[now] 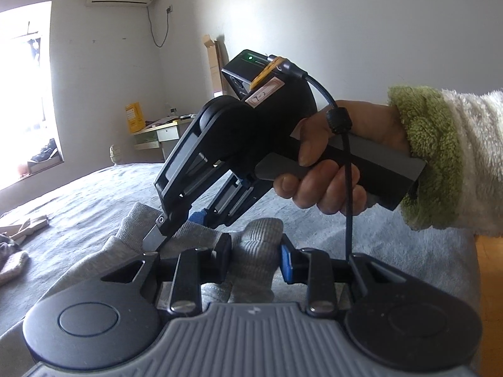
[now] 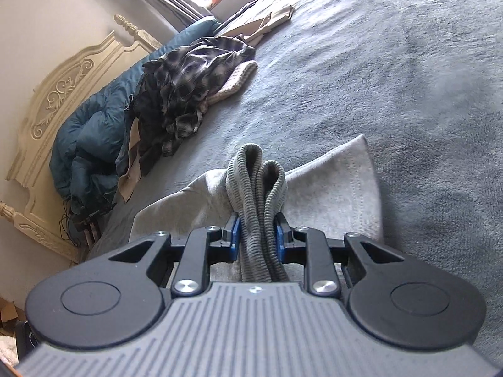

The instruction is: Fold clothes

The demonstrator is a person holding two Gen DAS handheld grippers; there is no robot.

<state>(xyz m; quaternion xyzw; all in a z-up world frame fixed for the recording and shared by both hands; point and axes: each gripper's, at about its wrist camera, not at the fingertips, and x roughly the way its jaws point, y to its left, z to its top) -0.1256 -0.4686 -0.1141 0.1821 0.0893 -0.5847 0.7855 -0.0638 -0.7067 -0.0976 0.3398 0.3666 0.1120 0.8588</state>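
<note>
A light grey sweatshirt (image 2: 330,185) lies partly on the blue-grey bed cover (image 2: 377,78). In the right wrist view my right gripper (image 2: 257,240) is shut on a doubled fold of its ribbed hem (image 2: 251,172), which bulges up between the blue pads (image 2: 234,238). In the left wrist view my left gripper (image 1: 256,257) is shut on another bunch of the ribbed hem (image 1: 261,235). Just beyond it, the right gripper (image 1: 179,229) pinches the same sweatshirt (image 1: 135,226), held by a hand (image 1: 330,169) in a green and white fleece sleeve. Both grippers are close together, low over the bed.
A heap of dark plaid clothes (image 2: 195,72) and a pink knit piece (image 2: 232,81) lie further up the bed beside a blue duvet (image 2: 91,135) and a carved cream headboard (image 2: 63,94). A beige garment (image 2: 267,22) lies beyond. A desk (image 1: 160,132) stands by the far wall.
</note>
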